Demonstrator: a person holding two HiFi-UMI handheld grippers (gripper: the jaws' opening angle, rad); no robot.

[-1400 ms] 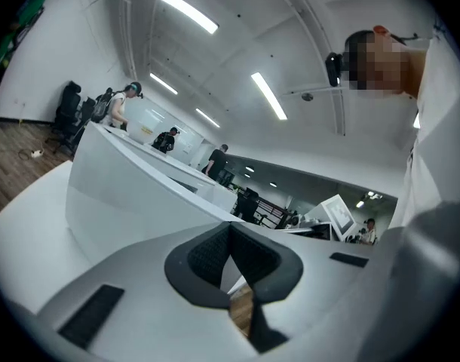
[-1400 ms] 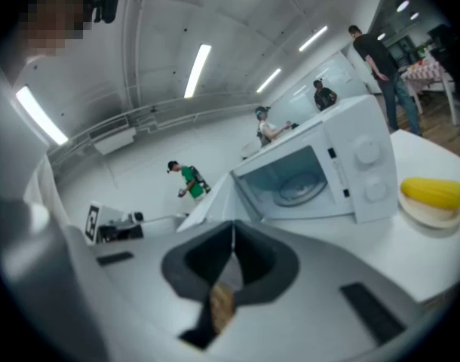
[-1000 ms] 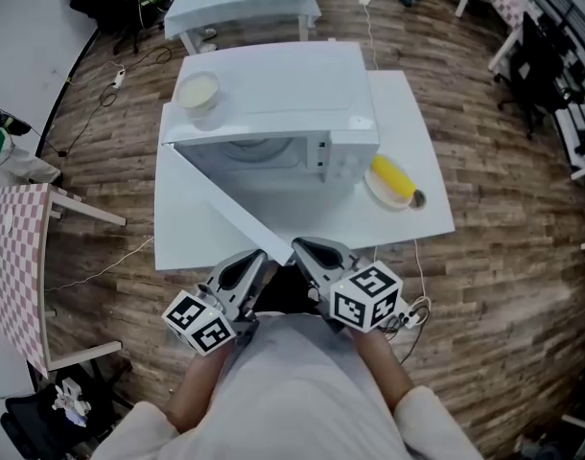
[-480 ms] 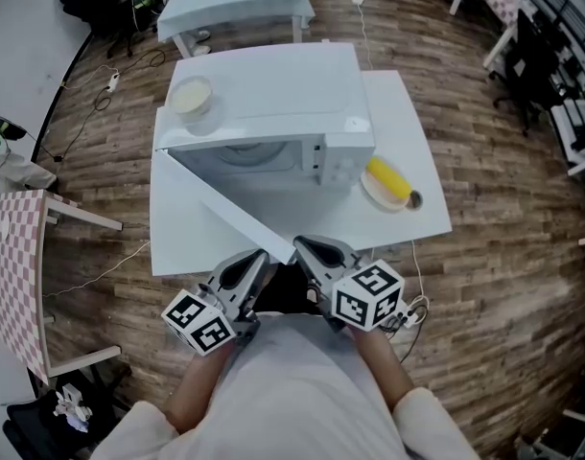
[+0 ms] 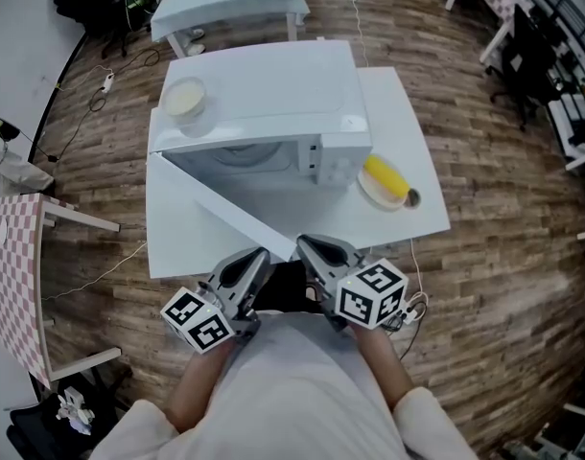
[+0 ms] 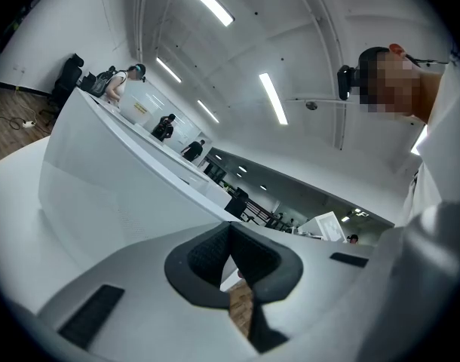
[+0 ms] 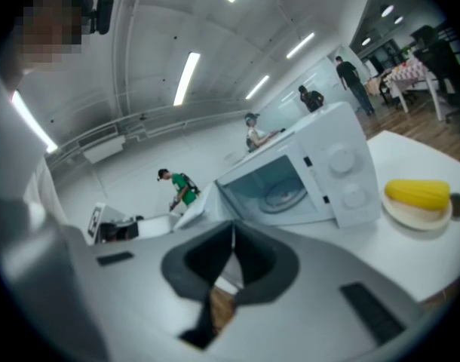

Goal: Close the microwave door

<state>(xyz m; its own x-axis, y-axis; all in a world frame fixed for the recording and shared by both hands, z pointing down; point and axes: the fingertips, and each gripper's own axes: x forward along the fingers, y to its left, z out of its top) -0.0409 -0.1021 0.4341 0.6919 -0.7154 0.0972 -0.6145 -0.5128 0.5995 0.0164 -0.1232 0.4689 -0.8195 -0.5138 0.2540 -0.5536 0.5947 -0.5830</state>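
Head view shows the flat white door (image 5: 223,205) of the boxy white microwave (image 5: 273,84) swung wide toward left gripper (image 5: 258,256) and right gripper (image 5: 303,246) — both pinched together, empty — so a glancing push may slip off, jolting the cream round bowl (image 5: 184,97) on top.

A bowl (image 5: 184,97) stands on the microwave (image 5: 264,94), at its left side. Right of the microwave, on the table (image 5: 403,113), lies a plate (image 5: 372,193) with corn (image 5: 386,177).

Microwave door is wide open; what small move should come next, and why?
Probably nudge the left gripper forward against the outer face of the door to start swinging it shut. The door stands wide open from the microwave, its free edge near that gripper, which has its fingers shut and lies on the outer side.
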